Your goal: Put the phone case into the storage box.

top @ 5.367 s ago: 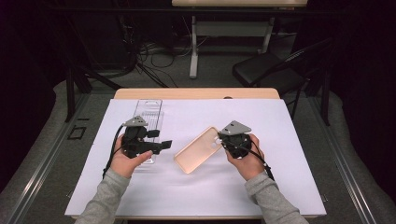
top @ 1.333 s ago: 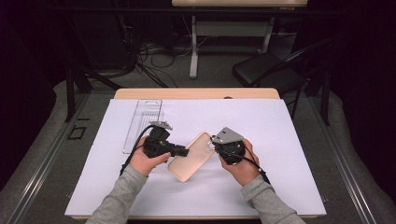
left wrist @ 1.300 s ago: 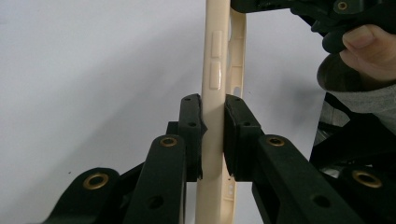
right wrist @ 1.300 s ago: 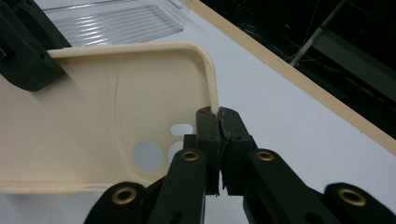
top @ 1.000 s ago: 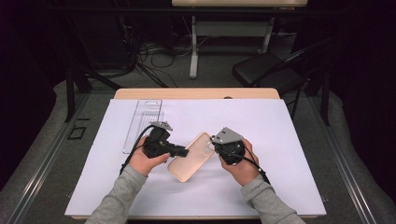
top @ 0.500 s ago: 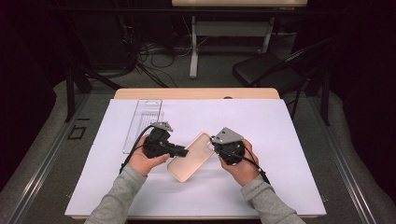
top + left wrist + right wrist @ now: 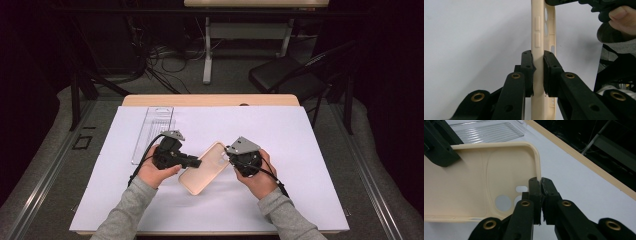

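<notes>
White paper covers most of the wooden table, whose bare pale edge runs along the far side. Beyond it we see a dark floor with tangled cables, the legs of another table and a black folding chair off to the far right.

On the sheet, to the far left, lies a clear plastic blister tray, long and ribbed, with a hang slot at its far end; we see nothing inside it. It sits just beyond our left gripper, well apart from the right one, and nothing lies between the two grippers except the case.

Next in size is the phone case, cream-coloured, matt and smooth, with rounded corners, near the middle of the sheet. We hold it between the two grippers, running diagonally from near left to far right. Its hollow inside faces up and holds nothing. It has raised side buttons on one edge and round and oval camera cut-outs near one corner.

Our left gripper's jaws are clamped on one long side wall, pads pressing both faces. Our right gripper pinches the case's rim beside the cut-outs, jaws nearly together around the thin wall.
</notes>
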A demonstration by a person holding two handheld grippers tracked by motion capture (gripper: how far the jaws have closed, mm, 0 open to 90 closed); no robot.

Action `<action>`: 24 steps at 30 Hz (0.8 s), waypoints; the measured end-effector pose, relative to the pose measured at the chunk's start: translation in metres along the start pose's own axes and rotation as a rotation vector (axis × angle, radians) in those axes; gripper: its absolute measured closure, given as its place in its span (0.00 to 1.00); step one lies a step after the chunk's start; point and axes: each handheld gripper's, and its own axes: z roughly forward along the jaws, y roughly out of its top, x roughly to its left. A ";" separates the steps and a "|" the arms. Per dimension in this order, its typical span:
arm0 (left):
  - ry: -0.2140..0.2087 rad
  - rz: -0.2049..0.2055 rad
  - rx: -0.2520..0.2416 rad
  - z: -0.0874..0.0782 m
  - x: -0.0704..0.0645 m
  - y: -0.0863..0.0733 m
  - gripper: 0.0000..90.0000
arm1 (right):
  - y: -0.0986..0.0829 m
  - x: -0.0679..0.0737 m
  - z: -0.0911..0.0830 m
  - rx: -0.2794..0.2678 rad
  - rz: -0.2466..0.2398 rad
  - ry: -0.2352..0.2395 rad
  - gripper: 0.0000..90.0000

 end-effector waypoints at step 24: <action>-0.009 -0.026 -0.007 0.000 0.000 0.000 0.90 | -0.001 -0.001 0.002 0.004 0.007 0.009 0.96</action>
